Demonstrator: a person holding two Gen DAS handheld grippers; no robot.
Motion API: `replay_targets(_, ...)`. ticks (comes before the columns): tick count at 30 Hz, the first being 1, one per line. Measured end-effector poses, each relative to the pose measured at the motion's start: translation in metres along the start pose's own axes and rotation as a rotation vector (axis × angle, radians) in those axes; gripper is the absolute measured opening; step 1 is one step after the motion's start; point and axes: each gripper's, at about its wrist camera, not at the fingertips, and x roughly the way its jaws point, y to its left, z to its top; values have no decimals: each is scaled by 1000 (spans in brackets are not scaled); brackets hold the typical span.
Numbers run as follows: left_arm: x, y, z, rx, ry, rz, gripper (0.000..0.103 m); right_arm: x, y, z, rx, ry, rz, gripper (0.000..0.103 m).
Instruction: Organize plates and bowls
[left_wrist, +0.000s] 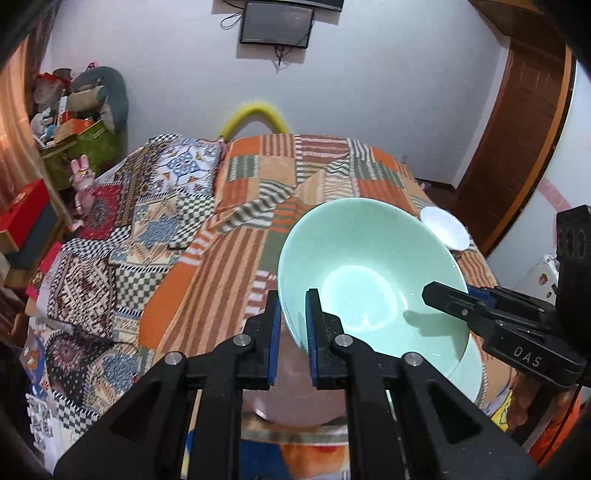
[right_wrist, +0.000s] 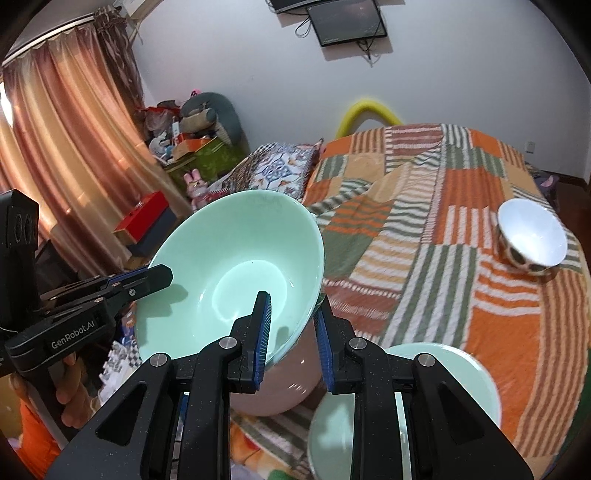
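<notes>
A glossy, round mint-green bowl (left_wrist: 369, 280), pale pink on its outer wall, is held tilted above the bed (left_wrist: 236, 229), its thin rim clamped by the left claw (left_wrist: 291, 332) at 6 o'clock and by the right claw (right_wrist: 293, 332) on the opposite edge. A smaller white bowl (right_wrist: 532, 236) with a dark-patterned outside is seen at 2 o'clock on the ribbed striped patchwork bedspread (right_wrist: 424, 229), near the bed's right edge, and a mint-green plate (right_wrist: 443, 380) lies below the right claw. Open bedspread is left between the two bowls.
</notes>
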Motion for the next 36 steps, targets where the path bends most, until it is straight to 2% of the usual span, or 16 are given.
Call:
replay_targets(13, 16, 22, -40, -13, 49, 74, 11, 28, 18, -28, -32, 94, 7, 22)
replay_targets(21, 44, 37, -59, -66, 119, 58, 11, 46, 17, -41, -32, 150, -12, 22)
replay_targets(36, 85, 48, -80, -95, 223, 61, 11, 73, 14, -52, -37, 231, -40, 22)
